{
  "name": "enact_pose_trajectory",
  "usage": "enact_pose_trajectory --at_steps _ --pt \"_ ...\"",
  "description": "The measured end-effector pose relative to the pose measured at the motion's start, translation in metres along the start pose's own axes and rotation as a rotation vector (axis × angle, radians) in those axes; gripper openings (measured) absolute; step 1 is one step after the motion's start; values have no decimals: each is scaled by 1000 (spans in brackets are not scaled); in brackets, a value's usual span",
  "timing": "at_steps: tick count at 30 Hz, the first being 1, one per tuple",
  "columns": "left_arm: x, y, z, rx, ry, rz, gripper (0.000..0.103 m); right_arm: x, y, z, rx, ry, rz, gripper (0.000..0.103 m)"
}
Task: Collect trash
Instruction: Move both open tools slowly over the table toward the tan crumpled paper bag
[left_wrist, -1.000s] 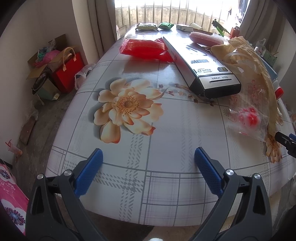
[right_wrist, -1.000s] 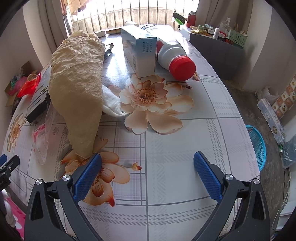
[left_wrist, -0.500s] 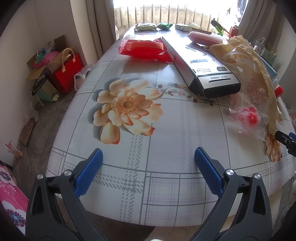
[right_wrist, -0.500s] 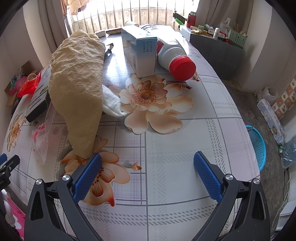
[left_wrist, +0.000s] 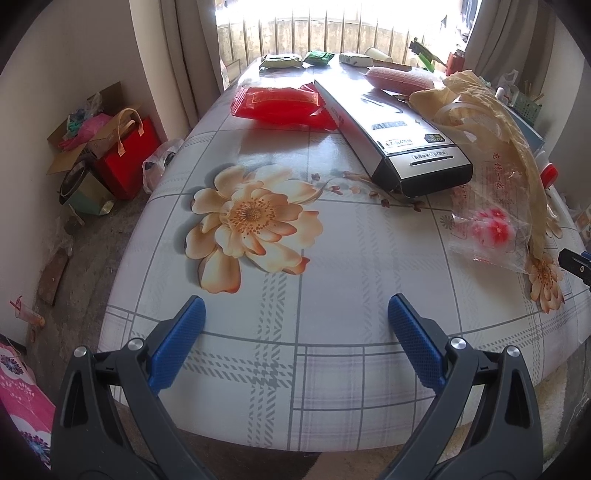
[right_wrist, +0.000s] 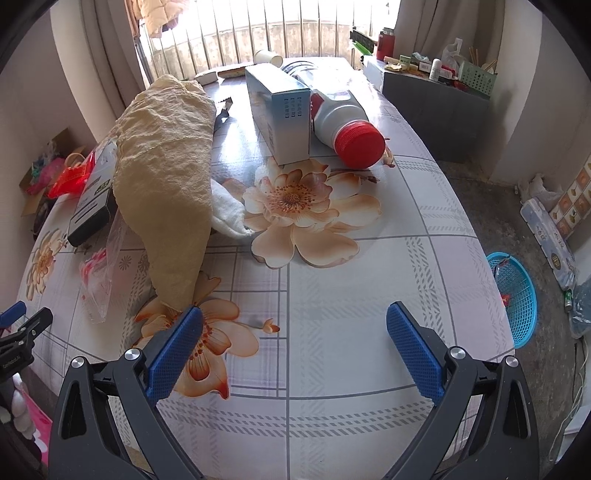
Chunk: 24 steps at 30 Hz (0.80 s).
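Right wrist view: both the right gripper (right_wrist: 293, 345) and left gripper (left_wrist: 293, 339) gape empty, so the clear wrapper (right_wrist: 101, 273) could slip flat under 2 wide pads.

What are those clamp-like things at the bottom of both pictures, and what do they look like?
They are hand-held grippers. The left gripper and right gripper look alike: two black plastic arms shaped like a spring clamp, with triangular cut-outs and silver rivets. Each arm ends in a blue finger pad with a fine dotted texture. No cables, sleeves or hands show.
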<state>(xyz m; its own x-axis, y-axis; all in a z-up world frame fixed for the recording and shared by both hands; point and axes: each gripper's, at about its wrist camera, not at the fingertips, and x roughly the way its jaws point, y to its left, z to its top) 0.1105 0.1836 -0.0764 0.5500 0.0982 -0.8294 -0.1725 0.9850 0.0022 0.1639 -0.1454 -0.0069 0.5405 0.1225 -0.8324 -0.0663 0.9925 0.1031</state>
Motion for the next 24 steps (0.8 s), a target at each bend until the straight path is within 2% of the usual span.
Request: enact_pose_trajectory --at_steps 4,8,13,24 --pt "-8 7 5 -47 -27 -26 96 -19 -10 5 28 -59 39 97" --pt "-23 7 12 -45 -91 -21 96 -36 -17 12 44 -117 79 97" --pt "-41 4 23 -54 -170 -50 96 -49 -19 23 44 -167 130 97" --pt "-62 -15 41 -33 -250 -97 96 -56 -24 35 57 -200 226 97"
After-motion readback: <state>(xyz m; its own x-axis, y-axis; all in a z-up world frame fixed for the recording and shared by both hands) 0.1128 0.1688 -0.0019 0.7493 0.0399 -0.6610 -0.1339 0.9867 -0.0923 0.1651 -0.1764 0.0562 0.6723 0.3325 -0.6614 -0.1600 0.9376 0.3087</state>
